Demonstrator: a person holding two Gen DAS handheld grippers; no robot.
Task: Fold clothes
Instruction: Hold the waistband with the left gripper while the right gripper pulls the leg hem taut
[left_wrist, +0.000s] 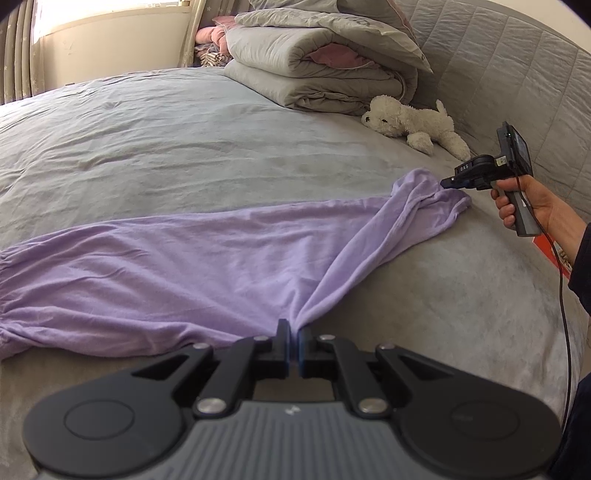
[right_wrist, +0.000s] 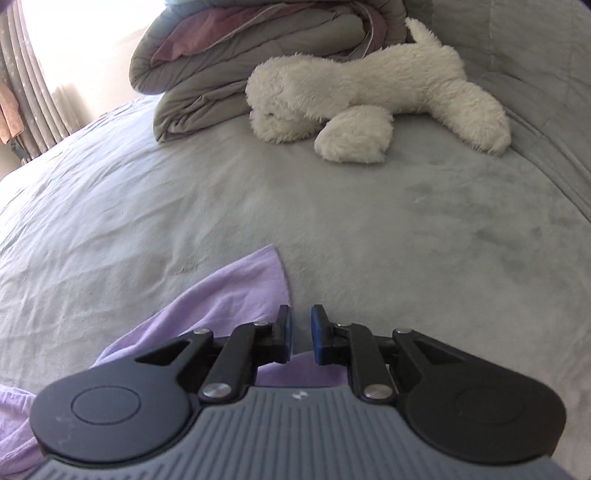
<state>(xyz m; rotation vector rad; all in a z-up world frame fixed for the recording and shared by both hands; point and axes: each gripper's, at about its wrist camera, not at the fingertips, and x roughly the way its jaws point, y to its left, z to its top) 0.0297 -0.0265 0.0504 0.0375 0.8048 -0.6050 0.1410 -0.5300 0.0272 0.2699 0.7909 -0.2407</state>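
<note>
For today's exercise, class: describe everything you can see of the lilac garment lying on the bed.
The lilac garment is a soft, thin, jersey-like cloth, spread mostly flat and wrinkled across the grey bed cover. Its left end looks gathered, like cuffs. The left gripper is shut on a bunched pinch of its near edge, from which a taut fold runs to the far corner. There the right gripper stands open above the cloth, nothing between its pads. Only the bed and the left gripper visibly touch it.

White plush dog (right_wrist: 373, 92) beside folded grey quilts (left_wrist: 314, 70) on a grey bedspread (left_wrist: 166, 140).
</note>
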